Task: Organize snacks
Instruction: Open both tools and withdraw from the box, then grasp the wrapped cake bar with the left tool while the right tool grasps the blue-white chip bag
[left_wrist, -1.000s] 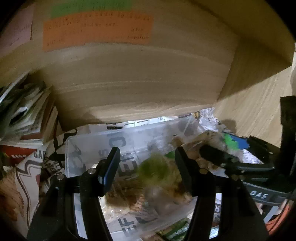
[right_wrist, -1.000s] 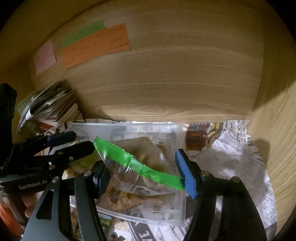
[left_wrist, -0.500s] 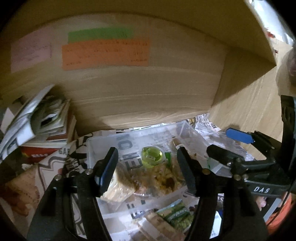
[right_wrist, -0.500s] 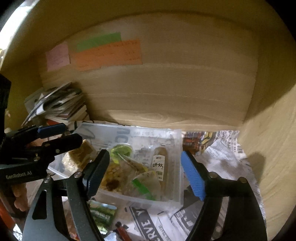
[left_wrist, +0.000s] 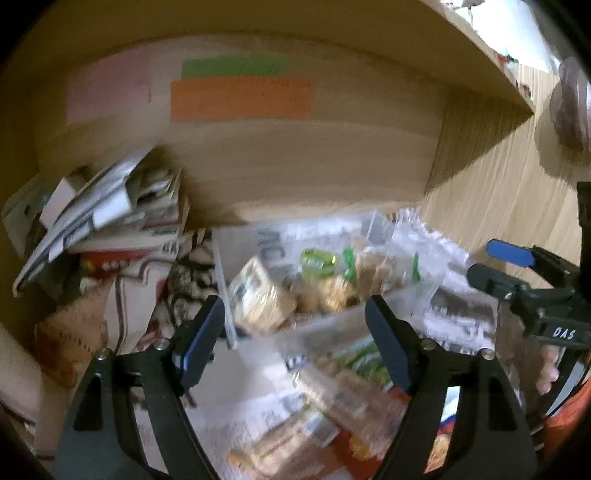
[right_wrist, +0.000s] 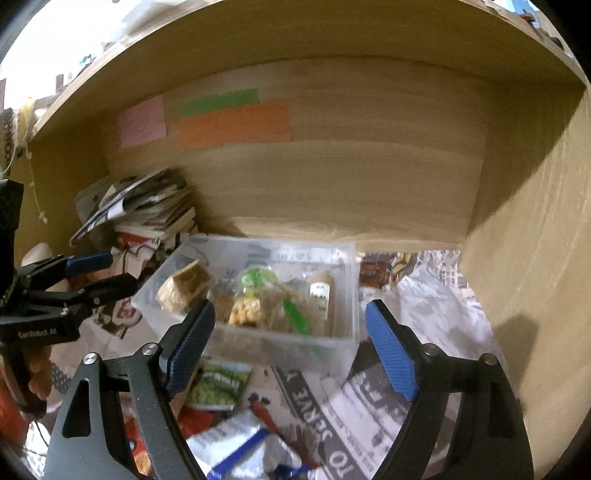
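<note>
Inside a wooden shelf bay lined with newspaper (right_wrist: 417, 321), a clear plastic bin (right_wrist: 343, 295) sits near the back wall, already holding several snacks: a zip bag (right_wrist: 273, 306), a boxy brown packet (right_wrist: 183, 288), a small tube (right_wrist: 320, 295). More remain loose in front, including a green packet (right_wrist: 218, 384). The left gripper (left_wrist: 293, 341) and right gripper (right_wrist: 290, 345) hover before the bin, jaws opening, nothing between them. Sorting looks partly done.

clear bin (right_wrist: 341, 345) of bagged snacks (right_wrist: 258, 299) on newspaper (right_wrist: 369, 406), beyond opening, empty right gripper (right_wrist: 291, 339)
</note>
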